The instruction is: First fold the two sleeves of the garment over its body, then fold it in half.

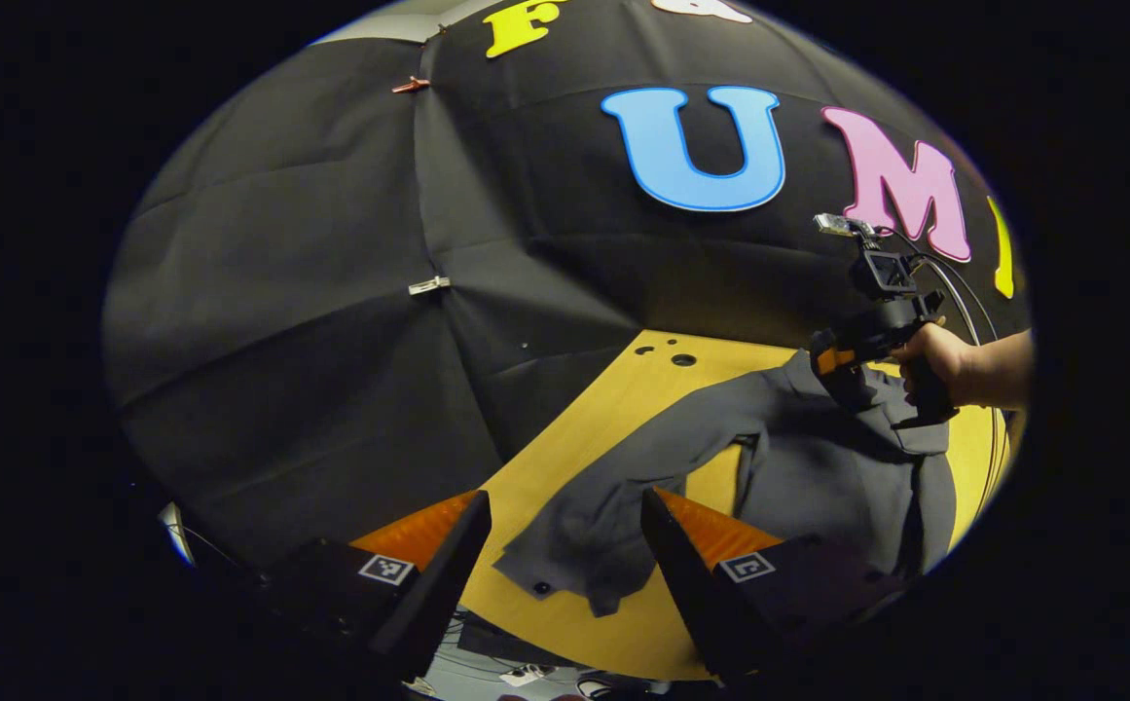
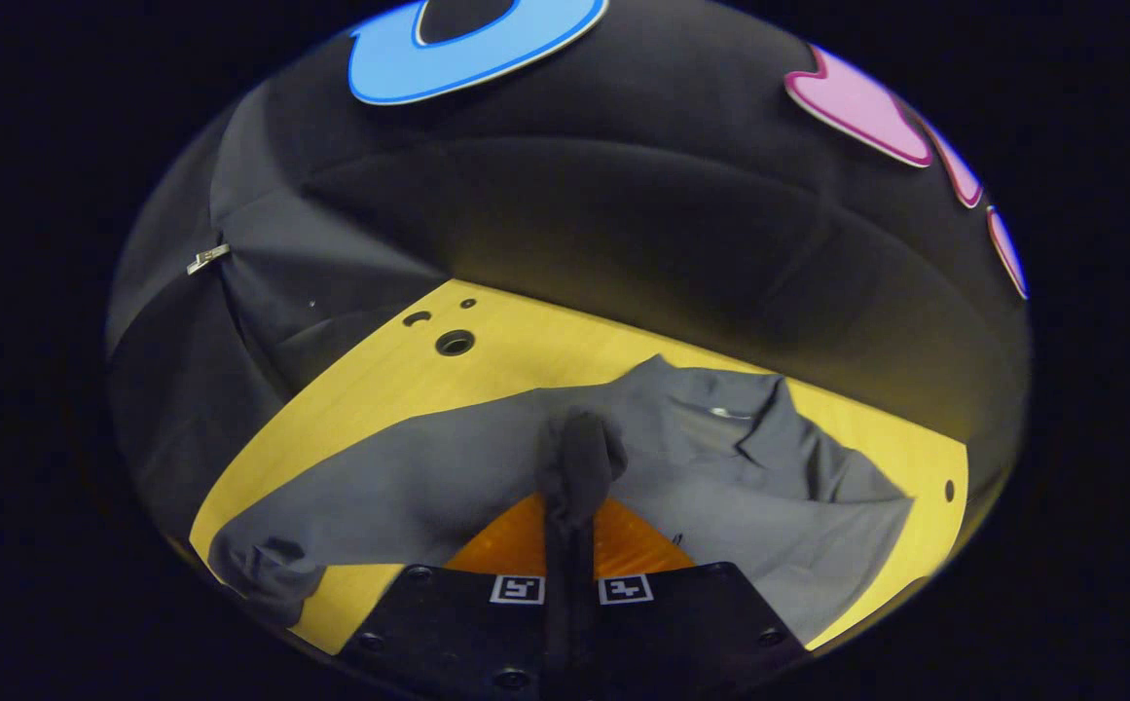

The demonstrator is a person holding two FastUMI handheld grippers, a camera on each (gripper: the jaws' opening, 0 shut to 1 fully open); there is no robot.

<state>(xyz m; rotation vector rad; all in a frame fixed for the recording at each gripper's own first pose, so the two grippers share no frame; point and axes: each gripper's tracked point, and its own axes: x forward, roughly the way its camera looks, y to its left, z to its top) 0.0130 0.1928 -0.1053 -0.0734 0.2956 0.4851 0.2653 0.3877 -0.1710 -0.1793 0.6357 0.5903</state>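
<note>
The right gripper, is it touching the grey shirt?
Touching. In the right gripper view, the right gripper is closed with a bunch of the grey shirt pinched between its fingers.

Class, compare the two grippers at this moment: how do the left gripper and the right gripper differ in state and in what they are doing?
The left gripper has its jaws spread wide and holds nothing, while the right gripper is shut on a bunched piece of the grey garment. The left gripper hovers above the outstretched sleeve near the wooden table's edge; the right gripper is over the garment's body. Both point toward the same garment.
</note>
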